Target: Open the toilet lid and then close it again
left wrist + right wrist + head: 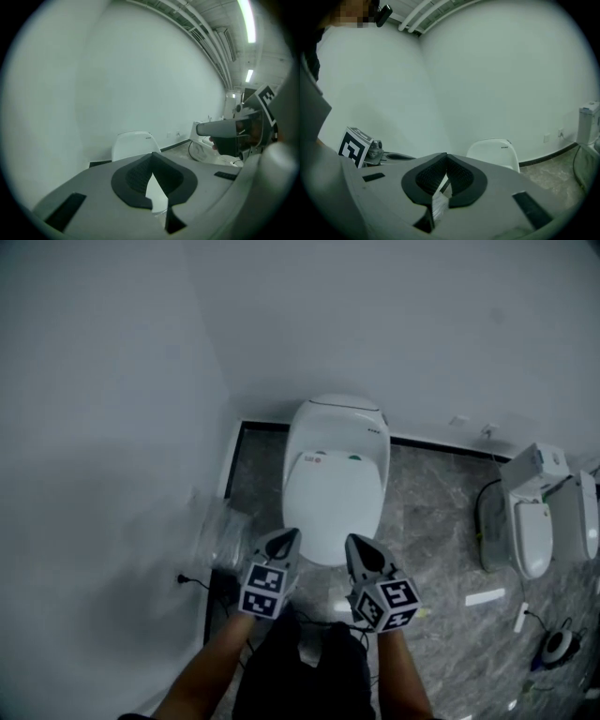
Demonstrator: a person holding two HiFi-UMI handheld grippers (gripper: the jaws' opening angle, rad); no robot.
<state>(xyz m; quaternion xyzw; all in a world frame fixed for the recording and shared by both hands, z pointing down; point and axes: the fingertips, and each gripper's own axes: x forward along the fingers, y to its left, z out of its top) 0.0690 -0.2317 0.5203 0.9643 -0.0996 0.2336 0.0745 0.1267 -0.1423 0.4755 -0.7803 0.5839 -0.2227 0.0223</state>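
A white toilet [336, 474] stands against the back wall with its lid [330, 502] down. Both grippers hang side by side over its front edge. My left gripper [289, 538] is shut with nothing in it, just left of the lid's front. My right gripper [357, 545] is shut and empty too, just right of it. In the left gripper view the toilet [133, 144] shows beyond the closed jaws, and the right gripper [229, 133] sits at the right. In the right gripper view the toilet [494, 152] lies ahead, slightly right.
A second toilet [539, 521] lies tipped on the floor at the right, with a cable and small parts [553, 645] near it. Clear plastic wrap [223, 535] lies left of the toilet by the side wall. A dark baseboard [441, 443] runs along the back wall.
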